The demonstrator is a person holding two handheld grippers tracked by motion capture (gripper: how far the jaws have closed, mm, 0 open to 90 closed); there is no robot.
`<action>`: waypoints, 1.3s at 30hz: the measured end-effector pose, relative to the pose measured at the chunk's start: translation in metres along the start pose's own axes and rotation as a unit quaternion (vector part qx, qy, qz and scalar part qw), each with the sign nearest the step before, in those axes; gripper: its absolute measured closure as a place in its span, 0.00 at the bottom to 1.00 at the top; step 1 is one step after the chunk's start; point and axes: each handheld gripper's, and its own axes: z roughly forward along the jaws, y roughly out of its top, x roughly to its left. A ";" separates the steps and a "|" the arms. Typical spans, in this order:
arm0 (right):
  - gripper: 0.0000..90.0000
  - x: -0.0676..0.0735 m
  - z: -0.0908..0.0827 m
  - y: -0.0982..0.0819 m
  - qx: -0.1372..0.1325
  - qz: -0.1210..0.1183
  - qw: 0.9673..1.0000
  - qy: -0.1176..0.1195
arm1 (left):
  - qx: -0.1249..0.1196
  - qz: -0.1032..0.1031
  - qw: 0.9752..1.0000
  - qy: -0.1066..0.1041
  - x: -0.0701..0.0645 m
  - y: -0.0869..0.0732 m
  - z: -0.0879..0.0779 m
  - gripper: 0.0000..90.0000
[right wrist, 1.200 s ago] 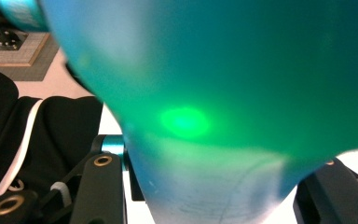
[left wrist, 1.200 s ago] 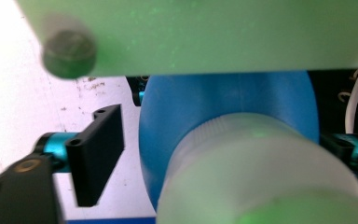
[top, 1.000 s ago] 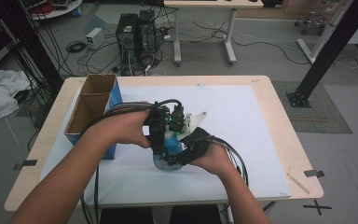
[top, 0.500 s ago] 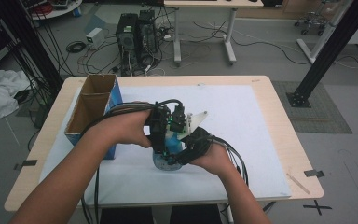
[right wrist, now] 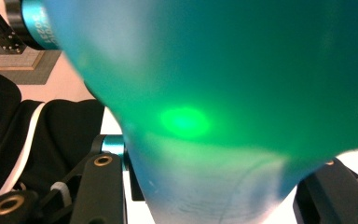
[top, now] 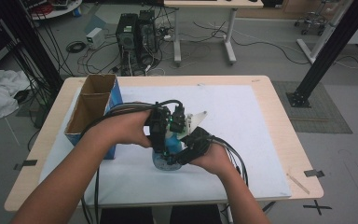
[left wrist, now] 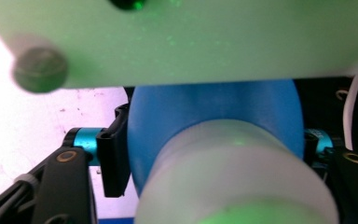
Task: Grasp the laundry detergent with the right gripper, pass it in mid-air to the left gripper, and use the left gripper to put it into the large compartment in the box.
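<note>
Translucent blue plastic — a bottle [top: 167, 156] with a paler cap end stands on the white sheet [top: 242, 126] near the front middle of the counter [top: 265, 88], caught between both hands. It looks light and fairly rigid at the neck, with thin walls lower down that may give under a hard squeeze; its smooth, rounded skin would likely slip in a shallow pinch. My judgement is that the body is best gripped low and square, while the cap end wants a firm hold across its straight sides so that it can be turned without the pads skating.

The left tool [top: 161, 133] comes at the bottle from the left and above. Its jaws have just been closing, and in the left gripper view the blue body [left wrist: 214, 116] and the whitish cap end [left wrist: 233, 177] sit between them, the black pad [left wrist: 114, 158] tight against the plastic — so it is clenched on the bottle. The right tool [top: 186, 147] is clamped on the same bottle from the right side; in the right gripper view the blue-green wall [right wrist: 223, 93] sits close between its jaws.

An open cardboard box [top: 91, 107] with blue sides stands at the left of the counter, well apart from the work.
</note>
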 end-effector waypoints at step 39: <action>0.37 -0.001 -0.014 -0.004 -0.014 0.025 1.000 0.000 | 0.000 -0.005 1.000 -0.006 0.002 -0.002 -0.012 0.43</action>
